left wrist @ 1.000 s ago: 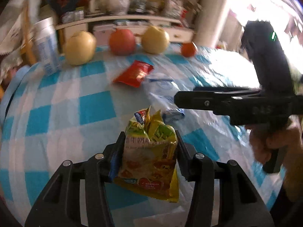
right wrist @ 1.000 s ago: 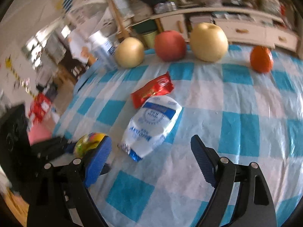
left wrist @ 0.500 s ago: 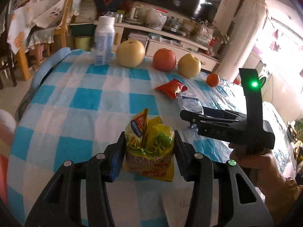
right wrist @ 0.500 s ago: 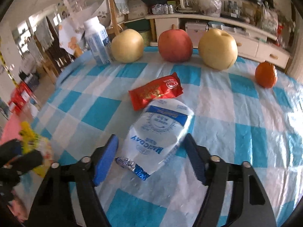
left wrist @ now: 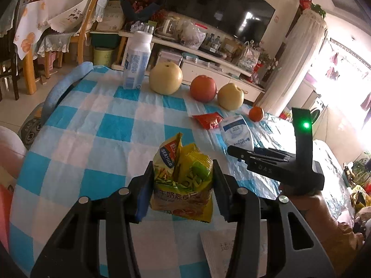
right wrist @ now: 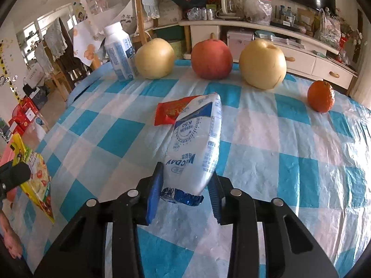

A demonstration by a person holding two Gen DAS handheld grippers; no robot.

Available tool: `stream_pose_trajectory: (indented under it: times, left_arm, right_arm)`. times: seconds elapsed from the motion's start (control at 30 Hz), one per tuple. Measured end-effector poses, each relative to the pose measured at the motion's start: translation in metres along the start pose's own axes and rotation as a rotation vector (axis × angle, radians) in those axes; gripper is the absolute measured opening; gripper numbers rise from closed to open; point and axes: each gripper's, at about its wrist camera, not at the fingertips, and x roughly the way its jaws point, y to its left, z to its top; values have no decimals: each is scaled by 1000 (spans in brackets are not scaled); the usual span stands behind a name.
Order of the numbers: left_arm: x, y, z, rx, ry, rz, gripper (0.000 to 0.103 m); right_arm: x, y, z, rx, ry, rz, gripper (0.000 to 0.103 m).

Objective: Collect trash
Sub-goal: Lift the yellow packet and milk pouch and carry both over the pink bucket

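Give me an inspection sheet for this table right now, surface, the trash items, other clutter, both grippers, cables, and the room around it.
Surface: table under a blue and white checked cloth with a clear plastic cover.
Job's things: yellow snack bag in the left gripper; white milk pouch in the right gripper; red wrapper lying on the cloth behind the pouch.
Clutter: milk bottle, two pears, red apple, small orange, paper slip.
Grippers: left gripper shut on the bag; right gripper shut on the pouch's lower end.
Cables: nothing seen.
Surroundings: TV, cluttered low cabinet, wooden chair.
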Motion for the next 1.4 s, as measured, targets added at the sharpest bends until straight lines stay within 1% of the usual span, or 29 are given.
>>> stream_pose_trajectory:
  times: [0.2, 0.43, 0.57, 0.67, 0.8, 0.9, 0.97, 1.13, 1.23, 1.27, 1.4]
  left_arm:
    - [-11, 7, 2, -11, -19, -8, 49]
    - [-27, 16, 5, -25, -47, -11, 49]
    - [-42, 21, 7, -27, -75, -10, 48]
    - [-54, 28, 9, -36, -97, -12, 48]
    - [-72, 38, 13, -56, -131, -11, 48]
    - [-87, 48, 16, -72, -161, -1, 49]
    - [-98, 55, 18, -79, -181, 17, 48]
    - [-134, 84, 22, -128, -243, 64, 48]
    - [-158, 107, 21, -166, -280, 104, 48]
    - [-167, 116, 21, -184, -294, 120, 48]
    - [-197, 149, 17, -243, -340, 182, 48]
  right_arm:
    - [-13, 0, -4, 21, -22, 25, 37]
    - [-44, 10, -10, 39, -71, 68, 37]
    - [-58, 25, -11, 33, -89, 93, 37]
    - [-67, 46, -12, 1, -99, 108, 37]
    - [-77, 83, -12, -49, -113, 155, 37]
    - [-85, 118, -11, -82, -120, 216, 37]
    - [-89, 139, -12, -98, -121, 254, 37]
    - [-100, 210, -16, -156, -119, 363, 37]
    - [-104, 248, -16, -187, -118, 411, 37]
    - [-104, 267, -15, -205, -115, 433, 37]
    - [-105, 319, -12, -276, -106, 482, 37]
